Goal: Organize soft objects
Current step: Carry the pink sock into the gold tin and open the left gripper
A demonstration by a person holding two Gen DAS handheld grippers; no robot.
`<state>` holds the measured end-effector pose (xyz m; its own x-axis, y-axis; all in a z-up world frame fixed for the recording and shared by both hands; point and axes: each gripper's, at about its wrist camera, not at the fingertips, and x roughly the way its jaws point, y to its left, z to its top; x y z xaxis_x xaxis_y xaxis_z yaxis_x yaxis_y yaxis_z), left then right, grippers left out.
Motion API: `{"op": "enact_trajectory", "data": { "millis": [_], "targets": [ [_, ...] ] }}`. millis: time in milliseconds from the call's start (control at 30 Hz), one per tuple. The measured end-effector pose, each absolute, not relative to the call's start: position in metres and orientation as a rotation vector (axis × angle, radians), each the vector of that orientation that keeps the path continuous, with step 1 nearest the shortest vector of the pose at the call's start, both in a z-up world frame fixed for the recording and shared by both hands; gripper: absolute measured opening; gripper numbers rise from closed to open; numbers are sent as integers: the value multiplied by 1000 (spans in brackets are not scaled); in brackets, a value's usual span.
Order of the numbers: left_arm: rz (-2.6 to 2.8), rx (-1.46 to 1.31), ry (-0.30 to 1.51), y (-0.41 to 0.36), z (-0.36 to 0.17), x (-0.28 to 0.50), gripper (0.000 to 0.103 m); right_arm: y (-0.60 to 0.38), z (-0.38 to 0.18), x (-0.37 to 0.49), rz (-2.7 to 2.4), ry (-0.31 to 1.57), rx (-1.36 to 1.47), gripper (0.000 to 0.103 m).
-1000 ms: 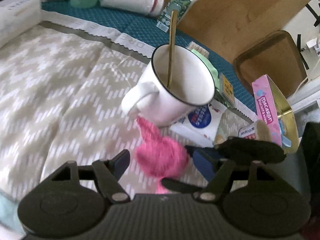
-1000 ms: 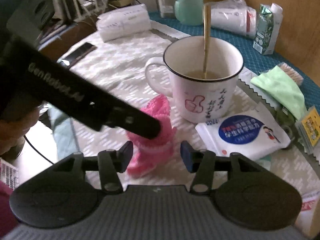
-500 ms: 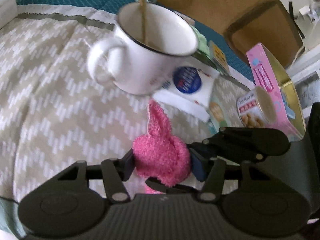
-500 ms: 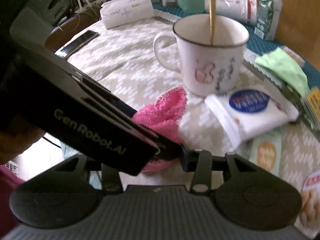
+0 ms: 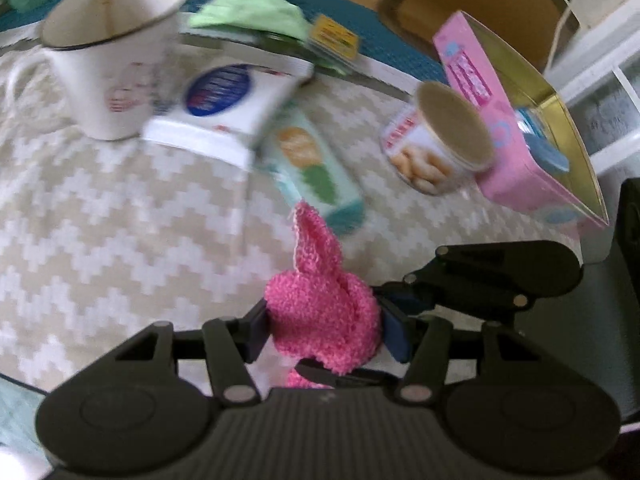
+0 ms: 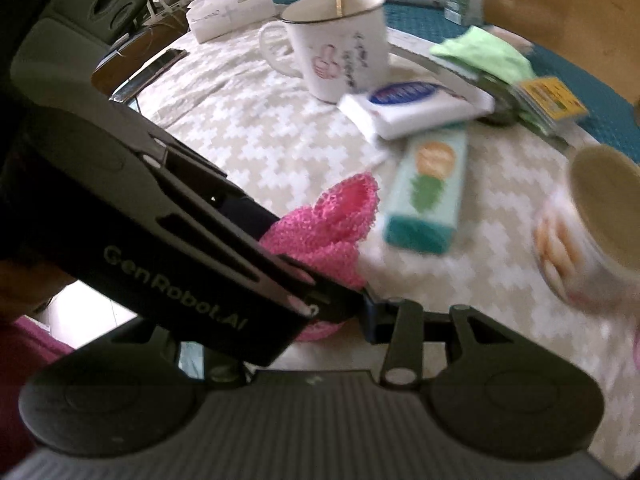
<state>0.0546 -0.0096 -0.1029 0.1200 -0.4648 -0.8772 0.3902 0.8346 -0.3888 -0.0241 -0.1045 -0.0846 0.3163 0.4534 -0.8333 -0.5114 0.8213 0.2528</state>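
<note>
Low in the frame, the left gripper has its fingers clamped on one pink sock; the right gripper pinches it too. Open chevron cloth spreads left. One mug stands upper left, one snack cup at right.

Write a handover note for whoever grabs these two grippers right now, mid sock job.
Left gripper: shut on the pink sock, bunched between its pads.
Right gripper: right beside it at the same sock; its grip is hidden behind the left gripper's body, cannot tell.
Sock: just above the zigzag cloth, in front of the mug.
Done: sock picked up.
Left: place it; the green cloth lies untouched.
</note>
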Motion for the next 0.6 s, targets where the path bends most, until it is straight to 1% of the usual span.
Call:
{"op": "enact_trajectory", "data": {
  "millis": [300, 600],
  "targets": [
    [-655, -36, 1314, -53, -101, 34, 56, -145, -86, -45, 600, 1069, -34, 48],
    [-738, 31, 1327, -112, -104, 23, 56, -191, -85, -67, 511, 1056, 11, 48]
  ]
}}
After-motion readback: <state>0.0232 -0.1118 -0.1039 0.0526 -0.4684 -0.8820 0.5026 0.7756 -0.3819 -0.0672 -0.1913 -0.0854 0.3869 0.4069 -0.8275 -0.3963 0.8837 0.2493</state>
